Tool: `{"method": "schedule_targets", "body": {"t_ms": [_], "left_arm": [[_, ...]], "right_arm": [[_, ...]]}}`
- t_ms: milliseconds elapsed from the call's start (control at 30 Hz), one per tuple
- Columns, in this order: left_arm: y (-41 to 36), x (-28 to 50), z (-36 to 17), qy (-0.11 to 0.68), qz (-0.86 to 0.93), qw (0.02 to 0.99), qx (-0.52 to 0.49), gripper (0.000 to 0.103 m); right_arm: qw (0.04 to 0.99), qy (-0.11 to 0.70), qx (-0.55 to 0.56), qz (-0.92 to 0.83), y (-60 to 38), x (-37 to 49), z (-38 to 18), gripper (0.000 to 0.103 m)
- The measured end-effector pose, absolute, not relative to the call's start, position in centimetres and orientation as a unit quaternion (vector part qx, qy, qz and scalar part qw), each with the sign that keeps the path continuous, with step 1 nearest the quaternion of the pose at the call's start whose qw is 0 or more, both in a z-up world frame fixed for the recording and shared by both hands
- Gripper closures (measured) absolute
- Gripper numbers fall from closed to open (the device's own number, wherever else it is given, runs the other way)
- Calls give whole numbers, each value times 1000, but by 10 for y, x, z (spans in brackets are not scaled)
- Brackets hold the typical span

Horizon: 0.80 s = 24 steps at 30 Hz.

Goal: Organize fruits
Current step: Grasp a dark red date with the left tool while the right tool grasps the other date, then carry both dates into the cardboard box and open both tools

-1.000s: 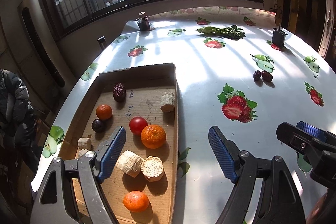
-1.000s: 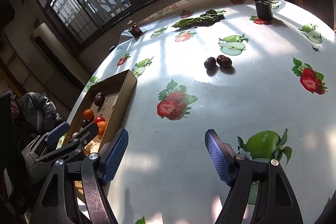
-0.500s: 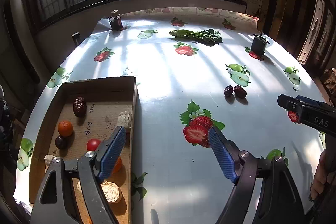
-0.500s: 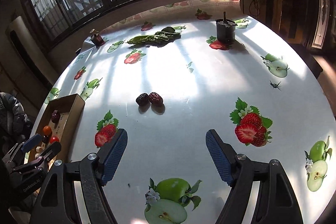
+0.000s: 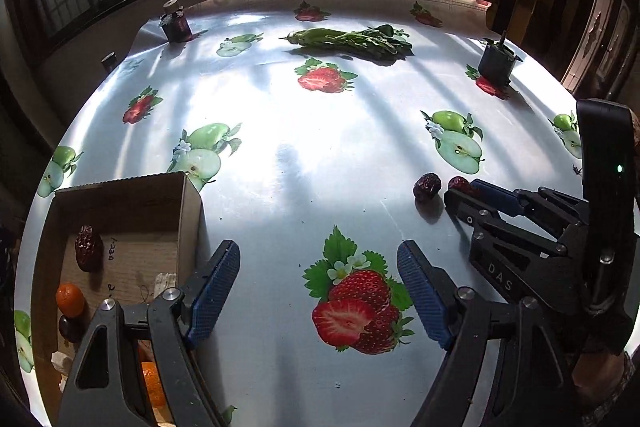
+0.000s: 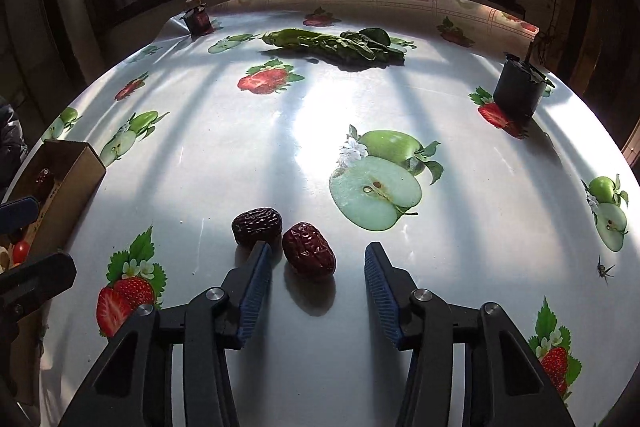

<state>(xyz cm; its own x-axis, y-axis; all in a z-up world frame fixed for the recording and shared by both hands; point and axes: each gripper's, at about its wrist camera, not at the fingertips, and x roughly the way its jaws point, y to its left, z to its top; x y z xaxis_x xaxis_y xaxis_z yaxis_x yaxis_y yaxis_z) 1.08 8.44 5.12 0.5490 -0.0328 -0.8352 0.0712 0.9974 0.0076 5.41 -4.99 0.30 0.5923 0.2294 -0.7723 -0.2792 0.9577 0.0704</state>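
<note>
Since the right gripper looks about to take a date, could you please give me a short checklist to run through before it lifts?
1. Nearer date between the right gripper fingers: ok.
2. Pads pressing on it: not ok; jaws closing, gaps on both sides.
3. Second date clear of the grip: cannot tell; it touches the nearer date and the left finger's tip overlaps it.
4. Left gripper out of the way: ok, open over the strawberry print.
5. Room in the cardboard box: ok, its far end shows bare floor.
</note>
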Motion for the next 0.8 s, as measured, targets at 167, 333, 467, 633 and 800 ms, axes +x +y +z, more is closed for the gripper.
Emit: {"method": "schedule_targets", "body": {"t_ms": [167,333,467,633,800], "left_arm": [[57,35,36,480,-66,874,35,23],[24,56,17,483,-106,867,54,27],[8,60,10,479,-116,867,76,65],[7,57,12,477,-112,869,76,81],[19,41,32,469,-108,875,57,81]], "right_arm": [[893,436,-2,113,-74,52,4,76],[892,444,17,86,-105,51,7,76],[890,448,27,82,-111,54,5,75],[892,445,18,81,-106,54,5,75],[893,440,34,89,-107,52,7,75]]}}
